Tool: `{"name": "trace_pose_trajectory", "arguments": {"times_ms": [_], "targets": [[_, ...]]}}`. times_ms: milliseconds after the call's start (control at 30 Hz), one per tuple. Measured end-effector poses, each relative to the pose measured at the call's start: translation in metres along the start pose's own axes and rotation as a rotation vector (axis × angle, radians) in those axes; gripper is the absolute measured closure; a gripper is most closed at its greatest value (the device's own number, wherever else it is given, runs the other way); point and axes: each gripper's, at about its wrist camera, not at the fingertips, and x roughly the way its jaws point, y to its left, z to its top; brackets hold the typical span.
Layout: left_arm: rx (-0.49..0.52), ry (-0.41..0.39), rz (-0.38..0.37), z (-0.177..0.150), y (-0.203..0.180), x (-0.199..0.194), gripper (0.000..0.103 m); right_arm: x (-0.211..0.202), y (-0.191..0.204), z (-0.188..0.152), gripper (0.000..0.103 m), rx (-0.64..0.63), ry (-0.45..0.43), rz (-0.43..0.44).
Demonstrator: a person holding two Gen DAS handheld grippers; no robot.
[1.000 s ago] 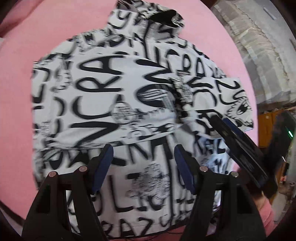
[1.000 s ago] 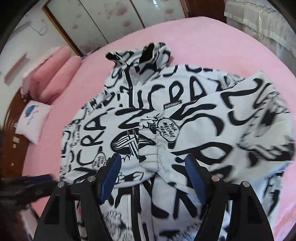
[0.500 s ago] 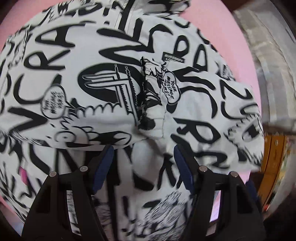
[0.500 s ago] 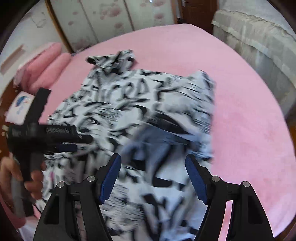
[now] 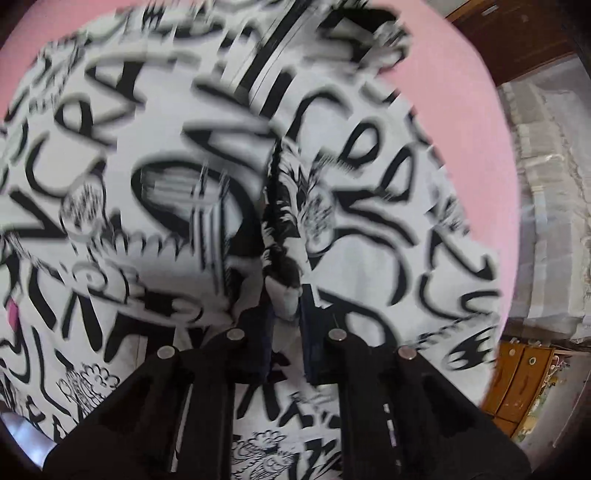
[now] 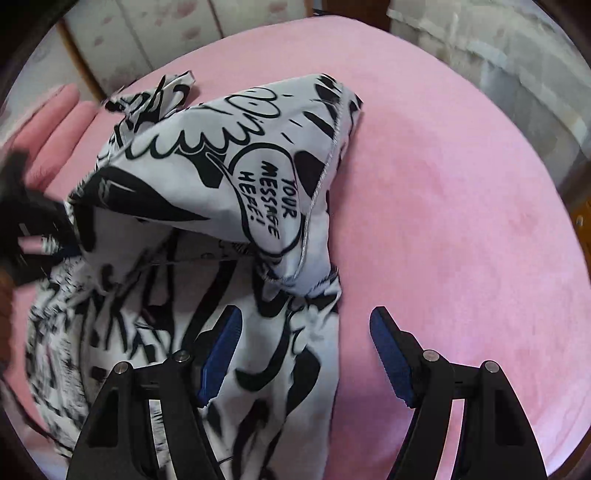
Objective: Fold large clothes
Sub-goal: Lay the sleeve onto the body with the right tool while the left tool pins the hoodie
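A white jacket with black graffiti lettering (image 5: pixel 147 184) lies on a pink bed (image 5: pixel 461 92). My left gripper (image 5: pixel 286 306) points down at the jacket's middle. Its jaws are closing, and a raised ridge of fabric by the front opening is pinched between the pads. From the right wrist view the jacket (image 6: pixel 258 177) is pulled up into a peak at the left. The left gripper (image 6: pixel 40 225) shows there as a dark blur at the fabric's edge. My right gripper (image 6: pixel 306 332) hangs open over the jacket's right edge, one finger above cloth, the other above pink sheet (image 6: pixel 443 221).
Pink pillows (image 6: pixel 55 122) lie at the bed's far left, with pale wardrobe doors (image 6: pixel 166 33) behind them. A grey-white draped cloth (image 5: pixel 554 184) and a wooden cabinet (image 5: pixel 517 384) stand beyond the bed's right edge.
The left gripper's jaws closed on a ridge of jacket fabric after moving in over its middle. The right gripper slid to the jacket's right edge and stayed open. Part of the jacket now stands raised.
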Motion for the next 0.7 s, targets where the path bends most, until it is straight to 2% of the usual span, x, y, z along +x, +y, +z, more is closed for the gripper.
{"name": "trace_pose_trajectory", "arguments": {"times_ms": [167,233,267,367,433,500,600,700], "targets": [[0.09,-0.158,-0.003,0.026,-0.026,-0.05,0.094,0.01,-0.004,0.011,0.03,-0.017,-0.02,0.025],[0.115,-0.21,0.018,0.04,-0.027,-0.069,0.094,0.009,-0.007,0.014,0.032,-0.005,-0.037,0.036],[0.123,-0.232,0.033,0.044,-0.026,-0.075,0.094,0.008,-0.008,0.016,0.036,-0.002,-0.052,0.037],[0.12,-0.272,0.061,0.051,-0.004,-0.092,0.094,0.006,-0.009,0.02,0.04,-0.013,-0.068,0.065],[0.114,-0.272,0.1,0.058,0.015,-0.089,0.094,0.008,-0.004,0.019,0.05,-0.06,-0.063,0.114],[0.106,-0.255,0.138,0.063,0.038,-0.081,0.094,0.008,0.005,0.018,0.057,-0.12,-0.061,0.111],[0.073,-0.21,0.195,0.066,0.065,-0.06,0.094,0.006,0.011,0.014,0.062,-0.172,-0.072,0.122],[0.028,-0.171,0.205,0.059,0.091,-0.038,0.094,0.011,0.006,0.012,0.066,-0.13,-0.042,0.136]]}}
